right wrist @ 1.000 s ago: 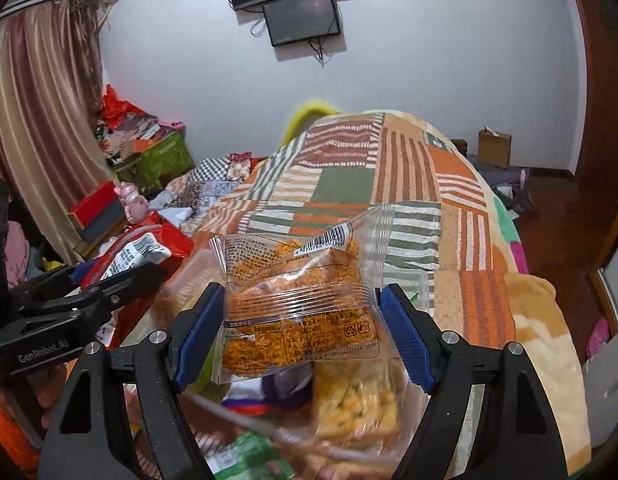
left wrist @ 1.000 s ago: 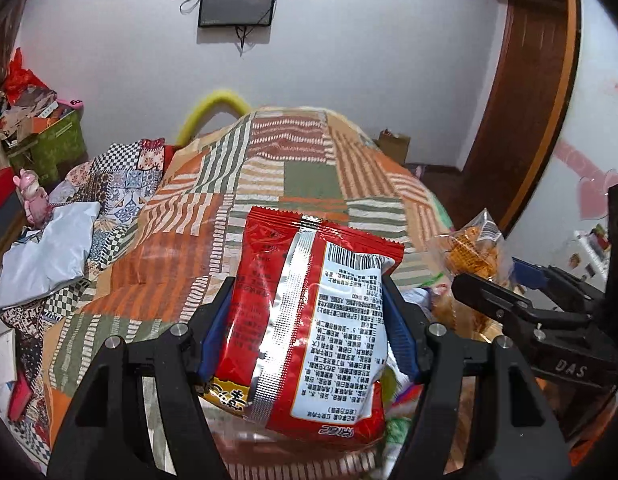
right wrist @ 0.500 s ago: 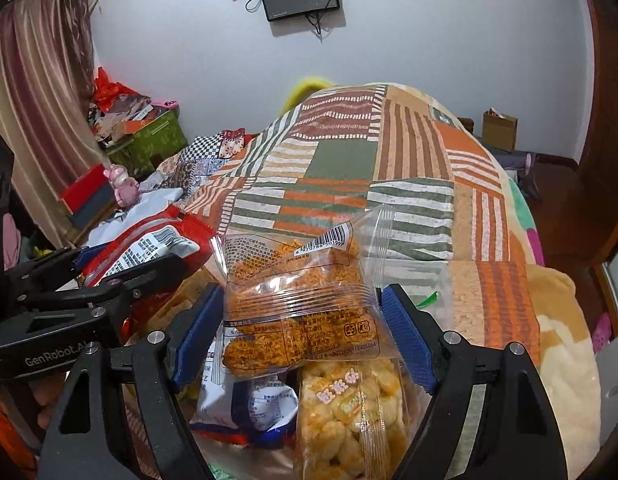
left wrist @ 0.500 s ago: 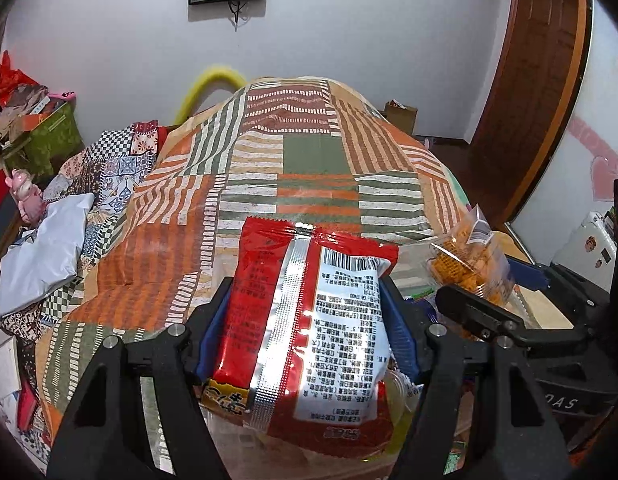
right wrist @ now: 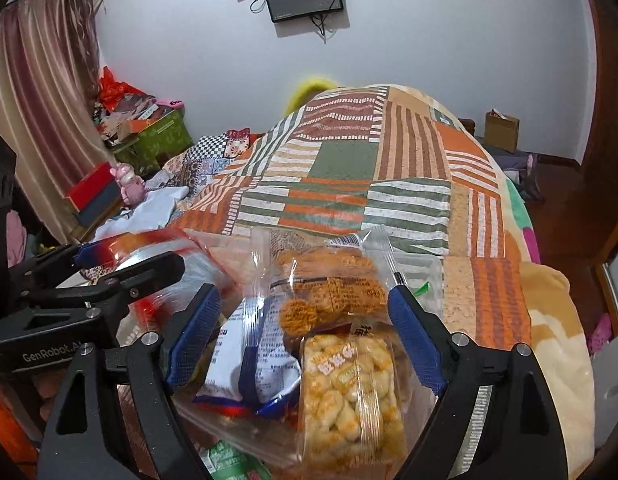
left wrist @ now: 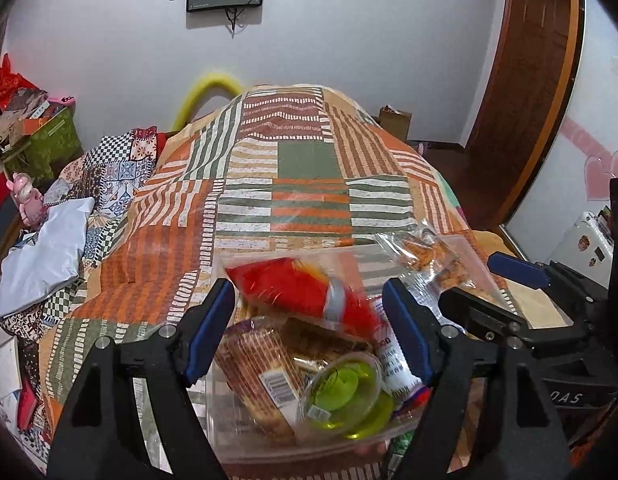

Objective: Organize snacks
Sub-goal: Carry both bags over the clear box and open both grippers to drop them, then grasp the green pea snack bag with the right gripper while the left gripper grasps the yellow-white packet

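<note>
In the left wrist view my left gripper (left wrist: 307, 286) hangs over a clear plastic box (left wrist: 349, 249) on the quilted bed. Its jaws are opening, and a blurred red snack bag (left wrist: 297, 290) tips loose between them, clear of both pads. Under it lie a biscuit pack (left wrist: 257, 364) and a green jelly cup (left wrist: 341, 392). My right gripper (right wrist: 303, 286) is over the same box (right wrist: 431, 266), jaws also opening. A clear bag of orange crisps (right wrist: 333, 292) sags free between them onto a yellow puffed-snack pack (right wrist: 349, 392) and a blue-white pack (right wrist: 253, 360).
The patchwork quilt (left wrist: 305, 160) covers the bed beyond the box. White cloth (left wrist: 45, 252) and a pink toy (left wrist: 27, 200) lie at the left, a green box (right wrist: 161, 136) of clutter behind. A wooden door (left wrist: 525, 92) stands at the right.
Both grippers have widened and let go: the red bag has tipped forward out of the left pads, and the orange crisp bag has sunk from the right pads into the box.
</note>
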A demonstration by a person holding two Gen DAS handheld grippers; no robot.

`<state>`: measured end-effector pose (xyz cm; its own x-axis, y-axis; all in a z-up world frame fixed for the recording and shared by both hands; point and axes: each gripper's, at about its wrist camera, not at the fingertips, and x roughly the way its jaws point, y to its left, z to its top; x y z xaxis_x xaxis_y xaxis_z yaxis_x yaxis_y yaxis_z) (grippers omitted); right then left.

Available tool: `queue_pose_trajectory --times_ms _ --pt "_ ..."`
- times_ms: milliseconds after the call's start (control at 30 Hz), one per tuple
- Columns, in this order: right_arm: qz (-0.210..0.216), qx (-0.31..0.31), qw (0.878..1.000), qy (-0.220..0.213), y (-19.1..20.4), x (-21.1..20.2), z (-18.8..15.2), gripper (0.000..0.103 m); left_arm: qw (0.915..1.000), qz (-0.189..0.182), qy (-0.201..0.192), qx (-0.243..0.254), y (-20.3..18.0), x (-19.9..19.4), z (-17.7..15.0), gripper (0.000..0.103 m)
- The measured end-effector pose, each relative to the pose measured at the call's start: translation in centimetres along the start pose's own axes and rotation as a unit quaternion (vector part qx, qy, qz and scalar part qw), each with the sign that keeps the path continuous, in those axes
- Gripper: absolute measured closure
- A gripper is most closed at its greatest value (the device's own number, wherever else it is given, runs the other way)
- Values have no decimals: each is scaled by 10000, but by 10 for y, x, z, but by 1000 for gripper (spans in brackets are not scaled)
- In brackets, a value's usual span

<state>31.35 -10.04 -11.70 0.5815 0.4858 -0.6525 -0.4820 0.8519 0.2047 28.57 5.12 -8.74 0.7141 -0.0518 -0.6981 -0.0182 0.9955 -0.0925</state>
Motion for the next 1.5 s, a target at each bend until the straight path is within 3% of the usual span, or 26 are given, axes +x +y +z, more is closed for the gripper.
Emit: queue_pose_trajectory --times_ms 367,667,867,1100,1267,1500 --pt "16 -49 9999 -144 7 -29 -7 18 9999 32 -117 -66 6 -35 -14 27" --pt "114 -174 9997 -161 25 -54 -30 18 9995 304 12 -87 25 -66 -55 21" --pt "189 -187 9995 157 35 -47 -58 18 9982 445 281 -281 47 -71 -92 20" --pt "213 -163 9965 789 45 -10 -92 18 9953 555 667 -427 68 -66 -131 20" --pt "258 -148 9925 1185 49 12 -100 18 9937 572 830 -485 79 -65 -148 20" --pt "273 -290 9900 1352 57 22 -98 16 9919 485 996 -616 81 -64 -165 20"
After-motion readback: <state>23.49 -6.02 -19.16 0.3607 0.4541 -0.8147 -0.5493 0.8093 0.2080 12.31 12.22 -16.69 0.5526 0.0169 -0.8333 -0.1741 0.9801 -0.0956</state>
